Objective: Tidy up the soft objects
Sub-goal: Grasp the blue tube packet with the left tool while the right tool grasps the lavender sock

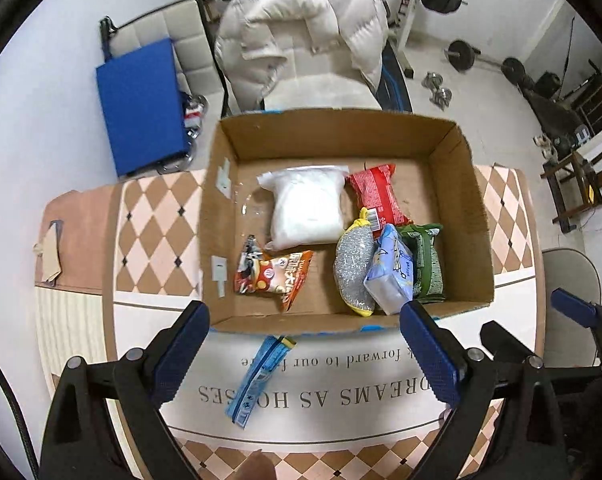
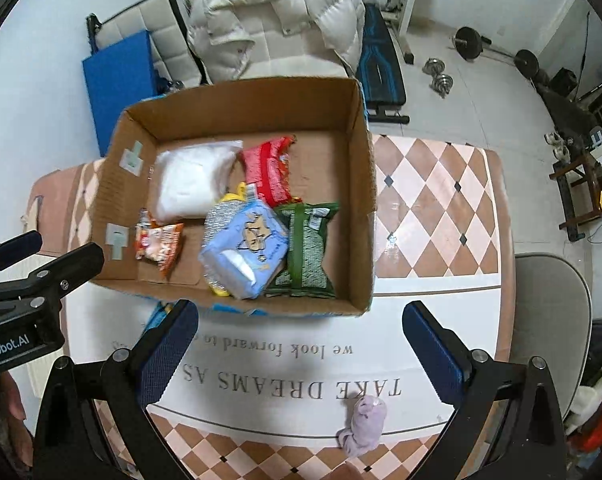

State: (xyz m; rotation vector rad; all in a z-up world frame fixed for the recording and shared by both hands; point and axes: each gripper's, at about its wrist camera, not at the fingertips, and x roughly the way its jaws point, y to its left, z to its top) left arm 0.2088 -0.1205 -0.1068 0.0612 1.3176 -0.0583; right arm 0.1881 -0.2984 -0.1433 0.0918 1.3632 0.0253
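Open brown cardboard box point(image 1: 475, 216) on the checkered-cloth bench point(image 2: 433, 204), holding a white plastic pouch point(image 1: 307, 208), red snack packet point(image 1: 377, 194), orange snack packet point(image 1: 273, 274), silver-and-yellow scouring pad point(image 1: 353, 268), pale blue tissue pack point(image 2: 245, 250) and green packet point(image 2: 305, 248). Left gripper point(image 1: 305, 354) spread wide, empty, above a blue flat sachet point(image 1: 257, 382) on the bench just outside the box. Right gripper point(image 2: 301, 354) likewise wide open and empty, near a lilac rolled cloth point(image 2: 365, 424) on the bench.
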